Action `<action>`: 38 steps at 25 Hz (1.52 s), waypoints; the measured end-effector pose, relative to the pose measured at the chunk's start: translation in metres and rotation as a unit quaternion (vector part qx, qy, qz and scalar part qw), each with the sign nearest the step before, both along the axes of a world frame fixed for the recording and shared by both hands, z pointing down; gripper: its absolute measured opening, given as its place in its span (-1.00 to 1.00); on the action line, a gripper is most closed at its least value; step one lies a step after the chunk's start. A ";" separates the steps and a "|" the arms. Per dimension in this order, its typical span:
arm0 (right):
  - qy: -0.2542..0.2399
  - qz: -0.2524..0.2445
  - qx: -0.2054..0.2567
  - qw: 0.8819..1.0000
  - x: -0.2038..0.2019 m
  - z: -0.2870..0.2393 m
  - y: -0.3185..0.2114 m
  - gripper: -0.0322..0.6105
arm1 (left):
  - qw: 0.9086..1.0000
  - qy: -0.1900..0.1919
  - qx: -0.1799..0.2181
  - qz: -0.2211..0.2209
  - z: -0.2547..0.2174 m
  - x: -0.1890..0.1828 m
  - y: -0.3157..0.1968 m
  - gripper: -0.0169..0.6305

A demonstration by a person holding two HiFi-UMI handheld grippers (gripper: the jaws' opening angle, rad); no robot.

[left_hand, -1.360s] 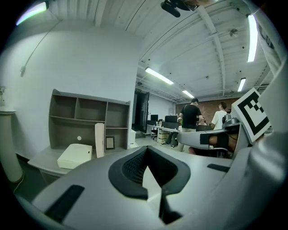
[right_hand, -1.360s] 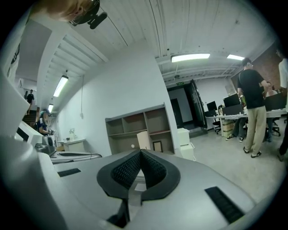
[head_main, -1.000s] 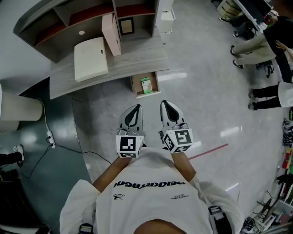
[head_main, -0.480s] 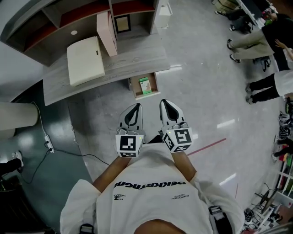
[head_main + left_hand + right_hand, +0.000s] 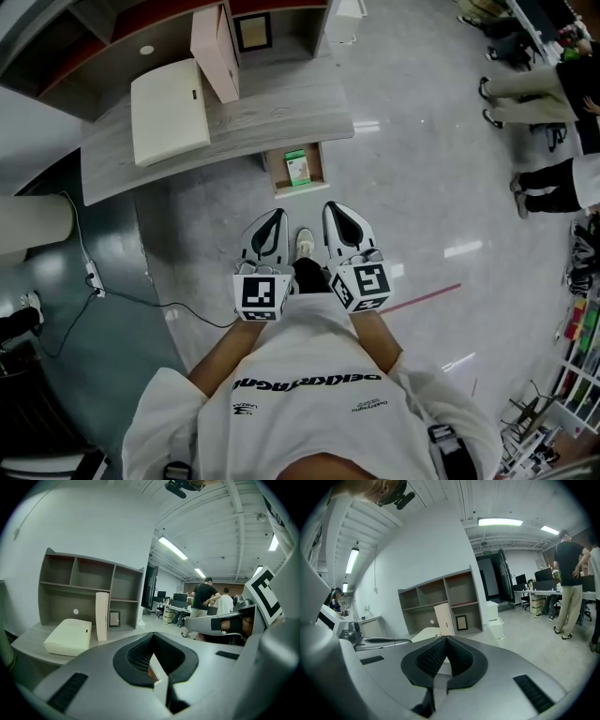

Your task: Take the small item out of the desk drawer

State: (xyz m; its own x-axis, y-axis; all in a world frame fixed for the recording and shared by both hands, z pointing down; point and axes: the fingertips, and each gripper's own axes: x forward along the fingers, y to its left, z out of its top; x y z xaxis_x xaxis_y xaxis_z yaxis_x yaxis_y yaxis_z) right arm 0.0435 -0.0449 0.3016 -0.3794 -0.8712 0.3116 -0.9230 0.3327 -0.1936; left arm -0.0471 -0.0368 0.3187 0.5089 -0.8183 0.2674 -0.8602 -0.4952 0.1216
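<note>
Under the grey desk [image 5: 272,112] an open drawer [image 5: 277,174] sticks out toward me, and a small green item [image 5: 297,167] lies in it. I hold both grippers level in front of my body, short of the drawer and apart from it. The left gripper [image 5: 278,218] is shut with nothing in it, its tips meeting in its own view [image 5: 152,635]. Beside it, the right gripper [image 5: 336,209] is shut and empty too [image 5: 446,638]. Neither gripper view shows the drawer.
On the desk lie a flat cream box [image 5: 169,111], an upright pale panel [image 5: 214,42] and a small picture frame [image 5: 251,32] in the shelf unit [image 5: 89,590]. My shoe [image 5: 305,242] shows between the grippers. People [image 5: 544,84] stand at the right; a power strip [image 5: 92,277] lies at the left.
The desk and drawer have come a little closer in the head view, and my shoe has stepped into sight between the grippers. Both grippers stay shut, side by side.
</note>
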 end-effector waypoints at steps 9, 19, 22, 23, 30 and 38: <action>-0.002 -0.022 -0.023 0.999 0.011 0.035 -0.028 -0.80 | 0.999 -0.008 -0.024 -0.020 0.031 0.018 -0.024 -0.90; -0.003 -0.021 -0.046 0.999 0.027 0.077 -0.052 -0.80 | 0.999 -0.014 -0.033 -0.019 0.062 0.037 -0.049 -0.90; 0.000 -0.023 -0.053 0.998 0.028 0.090 -0.056 -0.80 | 0.999 -0.016 -0.041 -0.026 0.075 0.035 -0.053 -0.90; 0.000 -0.024 -0.055 0.998 0.029 0.094 -0.058 -0.80 | 0.999 -0.017 -0.043 -0.027 0.078 0.035 -0.053 -0.90; -0.010 -0.022 -0.080 0.997 0.029 0.127 -0.069 -0.80 | 0.997 -0.013 -0.065 -0.050 0.110 0.032 -0.055 -0.90; -0.002 -0.026 -0.093 0.995 0.028 0.158 -0.078 -0.80 | 0.995 -0.005 -0.075 -0.066 0.134 0.033 -0.055 -0.90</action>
State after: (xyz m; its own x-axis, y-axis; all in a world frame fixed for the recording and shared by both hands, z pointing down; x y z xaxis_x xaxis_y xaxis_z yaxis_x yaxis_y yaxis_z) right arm 0.0719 -0.1225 0.4596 -0.4235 -0.7778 0.4644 -0.9048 0.3373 -0.2601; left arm -0.0146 -0.0921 0.4524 0.3965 -0.8281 0.3962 -0.9180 -0.3553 0.1761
